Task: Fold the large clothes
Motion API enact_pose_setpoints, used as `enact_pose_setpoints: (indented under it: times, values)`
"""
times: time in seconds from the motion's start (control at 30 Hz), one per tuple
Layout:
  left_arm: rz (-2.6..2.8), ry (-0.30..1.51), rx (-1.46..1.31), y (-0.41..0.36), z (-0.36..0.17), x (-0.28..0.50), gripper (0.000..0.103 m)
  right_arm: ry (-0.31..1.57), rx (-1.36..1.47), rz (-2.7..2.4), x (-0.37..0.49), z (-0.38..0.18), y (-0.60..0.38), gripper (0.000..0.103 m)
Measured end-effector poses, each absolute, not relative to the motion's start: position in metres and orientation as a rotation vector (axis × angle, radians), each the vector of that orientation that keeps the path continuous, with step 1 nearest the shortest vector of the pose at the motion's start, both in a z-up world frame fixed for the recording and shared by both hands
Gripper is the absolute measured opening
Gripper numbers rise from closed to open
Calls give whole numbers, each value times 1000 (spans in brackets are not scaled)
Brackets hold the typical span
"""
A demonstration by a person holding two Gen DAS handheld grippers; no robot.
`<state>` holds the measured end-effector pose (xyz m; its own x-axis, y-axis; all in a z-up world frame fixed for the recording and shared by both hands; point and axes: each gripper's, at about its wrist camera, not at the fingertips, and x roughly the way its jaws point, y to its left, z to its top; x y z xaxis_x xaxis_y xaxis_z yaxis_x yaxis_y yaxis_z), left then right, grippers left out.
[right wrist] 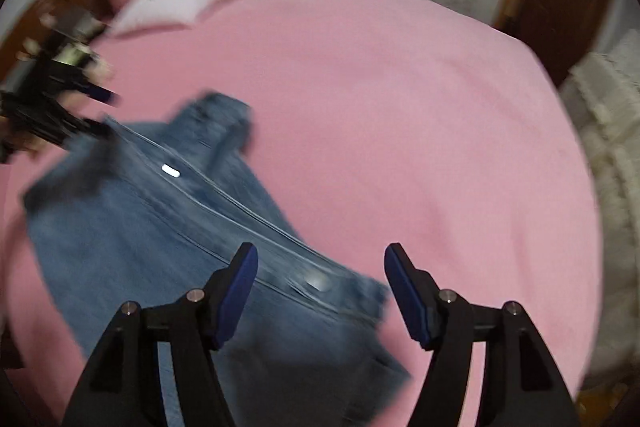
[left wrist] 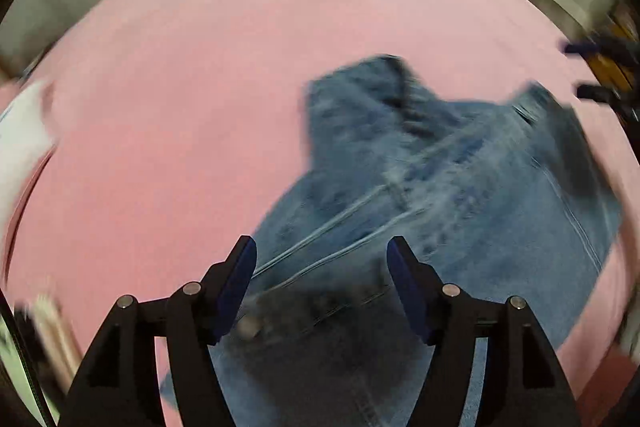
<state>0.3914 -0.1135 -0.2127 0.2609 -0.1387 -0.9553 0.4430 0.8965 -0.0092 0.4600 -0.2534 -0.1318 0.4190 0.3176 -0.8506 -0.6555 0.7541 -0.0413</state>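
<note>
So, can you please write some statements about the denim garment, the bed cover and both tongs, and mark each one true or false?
1. The denim garment lies on a pink bed cover. True.
2. The left tongs are shut on the denim. False: their fingers stand apart and grip nothing.
3. The right tongs are open. True.
4. The bed cover is green. False: it is pink.
5. A white pillow lies at the bed's far end. True.

Motion blur smears the denim garment (left wrist: 460,195), its lower part cut off by the frame's edge.
</note>
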Motion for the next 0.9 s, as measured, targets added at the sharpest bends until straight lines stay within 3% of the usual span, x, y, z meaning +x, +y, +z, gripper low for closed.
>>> enact_pose_setpoints:
  times: [0.43, 0.63, 0.77, 0.83, 0.9]
  values:
    - [-720, 1400, 348, -158, -233, 411, 66, 1019, -635, 1163, 477, -187, -155, 66]
    - [-763, 1453, 407, -167, -250, 403, 60, 1075, -717, 1284, 471, -202, -132, 65]
    - [-751, 1414, 454, -172, -256, 395, 42, 1116, -753, 1308, 469, -220, -118, 56]
    - [-738, 1402, 438, -167, -256, 393, 33, 1100, -783, 1289, 469, -226, -115, 42]
    - [-733, 1409, 400, -160, -255, 392, 21, 1099, -752, 1271, 475, -227, -114, 6]
